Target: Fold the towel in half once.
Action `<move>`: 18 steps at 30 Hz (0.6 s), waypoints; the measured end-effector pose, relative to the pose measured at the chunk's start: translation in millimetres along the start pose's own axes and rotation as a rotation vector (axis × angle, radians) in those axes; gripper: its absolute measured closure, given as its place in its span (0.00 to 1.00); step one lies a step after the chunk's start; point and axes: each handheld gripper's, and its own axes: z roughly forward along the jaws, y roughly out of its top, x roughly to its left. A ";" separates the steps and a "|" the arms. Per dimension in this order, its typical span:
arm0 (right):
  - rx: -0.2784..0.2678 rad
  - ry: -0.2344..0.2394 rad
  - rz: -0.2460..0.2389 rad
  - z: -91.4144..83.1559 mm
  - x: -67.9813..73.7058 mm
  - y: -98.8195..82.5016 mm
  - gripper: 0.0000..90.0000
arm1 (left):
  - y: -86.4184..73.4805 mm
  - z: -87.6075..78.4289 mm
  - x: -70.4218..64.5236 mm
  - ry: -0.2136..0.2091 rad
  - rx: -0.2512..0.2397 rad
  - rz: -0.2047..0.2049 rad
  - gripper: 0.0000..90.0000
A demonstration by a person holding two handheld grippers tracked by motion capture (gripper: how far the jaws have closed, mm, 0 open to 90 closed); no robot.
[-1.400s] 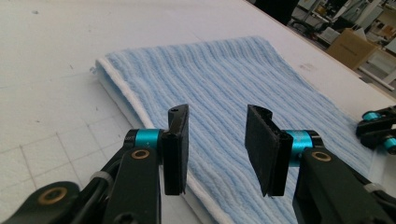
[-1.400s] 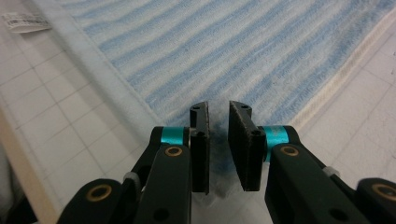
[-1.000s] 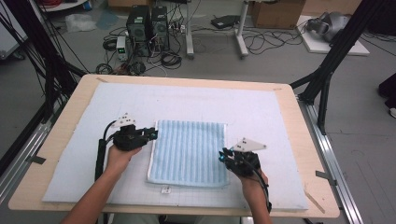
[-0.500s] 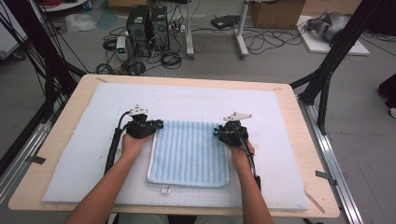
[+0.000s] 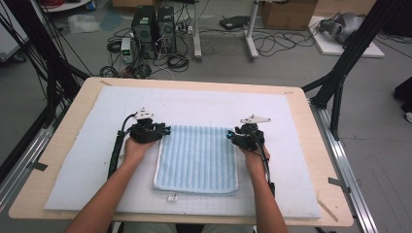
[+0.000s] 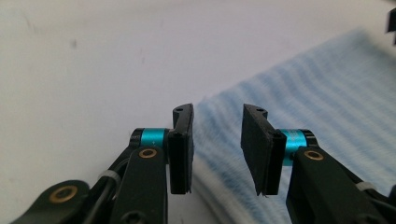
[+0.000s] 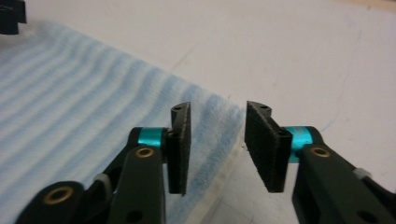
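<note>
High view: left gripper (image 5: 164, 130) and right gripper (image 5: 229, 135), just opened, straddling towel (image 5: 197, 160) far corners ungripped; uneven pinch risking one corner slipping.

Left gripper view: pale blue striped terry towel (image 6: 299, 126) cut off by right and bottom edges; strip behind right-hand pad (image 6: 257, 149) hidden; stripes beyond jaws blurred. Dark fragment of other gripper (image 6: 391, 23) clipped at top right corner, too little to read.

Right gripper view: towel (image 7: 93, 116) runs off left and bottom edges; corner edge partly hidden behind left-hand pad (image 7: 180, 149). Black fragment (image 7: 11, 16) clipped at top left corner.

High view: small white tag (image 5: 172, 197) just below towel's near edge, too small to read.
</note>
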 end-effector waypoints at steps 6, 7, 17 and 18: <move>-0.037 0.004 -0.048 -27.5 0.4 -3.2 0.36 | 13.9 -22.1 -5.4 -0.070 -0.143 -0.024 0.49; -0.045 0.002 -0.055 -31.1 -0.5 -4.6 0.31 | 15.6 -24.7 -6.4 -0.069 -0.155 -0.035 0.43; -0.084 0.009 -0.068 -57.1 -10.2 -16.1 0.11 | 19.1 -36.7 -13.3 -0.105 -0.157 -0.001 0.21; -0.094 0.017 -0.071 -59.1 -10.5 -16.8 0.11 | 18.8 -38.4 -13.2 -0.109 -0.154 -0.001 0.21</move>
